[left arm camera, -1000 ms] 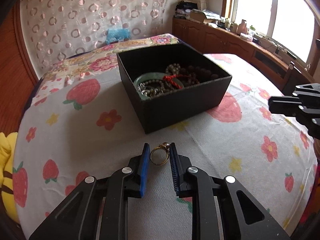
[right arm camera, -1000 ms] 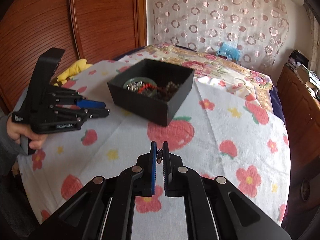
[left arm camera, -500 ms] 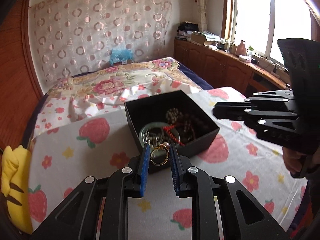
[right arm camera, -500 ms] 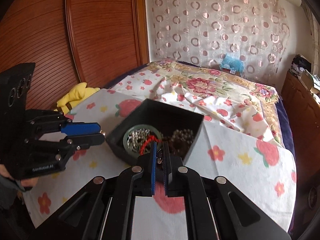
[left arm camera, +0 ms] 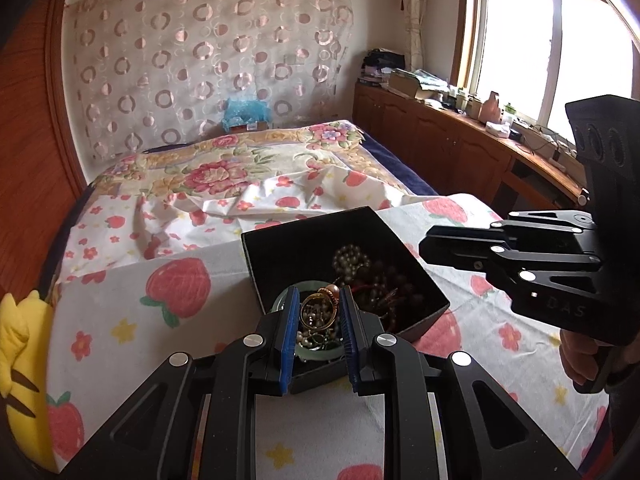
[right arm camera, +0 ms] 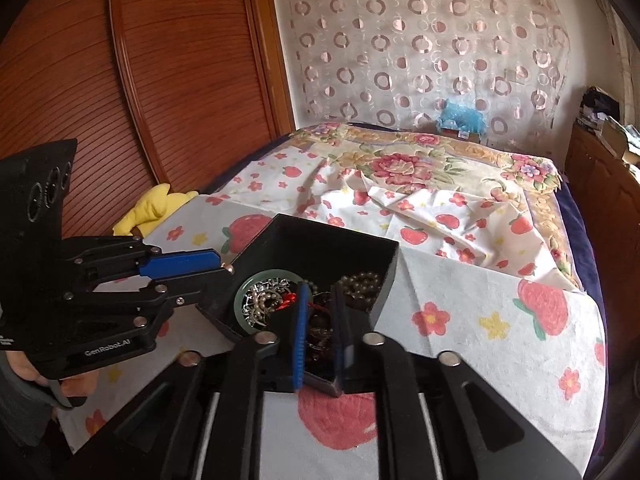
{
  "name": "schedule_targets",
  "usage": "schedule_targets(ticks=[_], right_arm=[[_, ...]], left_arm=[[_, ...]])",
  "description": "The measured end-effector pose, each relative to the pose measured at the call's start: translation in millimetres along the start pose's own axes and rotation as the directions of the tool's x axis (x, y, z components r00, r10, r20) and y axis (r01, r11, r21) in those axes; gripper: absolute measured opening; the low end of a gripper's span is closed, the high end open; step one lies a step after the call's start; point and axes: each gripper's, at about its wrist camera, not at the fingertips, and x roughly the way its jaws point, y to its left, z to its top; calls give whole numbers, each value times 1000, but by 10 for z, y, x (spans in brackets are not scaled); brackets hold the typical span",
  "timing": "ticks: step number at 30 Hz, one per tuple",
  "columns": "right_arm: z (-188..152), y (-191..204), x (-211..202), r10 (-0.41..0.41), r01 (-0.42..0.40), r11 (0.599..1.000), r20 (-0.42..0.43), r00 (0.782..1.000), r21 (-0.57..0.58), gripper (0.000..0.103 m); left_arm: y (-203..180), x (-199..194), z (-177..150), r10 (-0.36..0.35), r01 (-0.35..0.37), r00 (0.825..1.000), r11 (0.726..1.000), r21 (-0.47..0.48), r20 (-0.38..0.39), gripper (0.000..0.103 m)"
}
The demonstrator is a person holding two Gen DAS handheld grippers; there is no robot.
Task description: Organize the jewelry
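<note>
I am holding the gold ring (left arm camera: pixel 319 311) in my left claw (left arm camera: pixel 319 312) over the black box (left arm camera: pixel 400 236); my right claw (right arm camera: pixel 320 320), emptied, has just been opening. I should lower before letting go.

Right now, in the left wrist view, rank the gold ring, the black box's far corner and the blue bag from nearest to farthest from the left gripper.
1. Gold ring: between the left gripper's pads.
2. Black box's far corner: just beyond, centre.
3. Blue bag: by the curtain, far end of the bed.
</note>
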Motion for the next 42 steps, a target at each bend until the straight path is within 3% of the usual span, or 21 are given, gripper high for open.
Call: schedule_targets(ticks=[4,6,8,13,17,23,32,42], right_arm=[[-23,-26,-65,-8,8,1000,12,1000,7,20],[-48,-19,-130,-28,28,1000,22,999,9,20],[-92,-8,-215,-54,54,998,39,998,21,20],[-188,37,-420,-100,98,995,76,992,36,21],[-260,74,-645,-118,110,991,127,985,72,39],[-389,211,-984,-185,166,980,198,963,109,68],[-682,339,-1282,-295,264,953,248,923,149,99],[-837,390,-1269,-328,294,941,241,913,165,100]], left_arm=[[-24,32,5,11,-11,1000,1000,-2,0,19],[-28,27,4,19,-19,1000,1000,-4,0,26],[-26,-4,-12,27,-27,1000,1000,-10,7,47],[-36,-125,-77,58,-57,998,998,-33,23,71],[-54,-320,-141,87,-84,994,995,-51,60,91],[-108,-641,-244,143,-136,984,988,-76,103,95],[-129,-1013,-467,225,-212,965,971,-108,132,95],[-156,-1194,-596,268,-253,952,961,-110,148,95]])
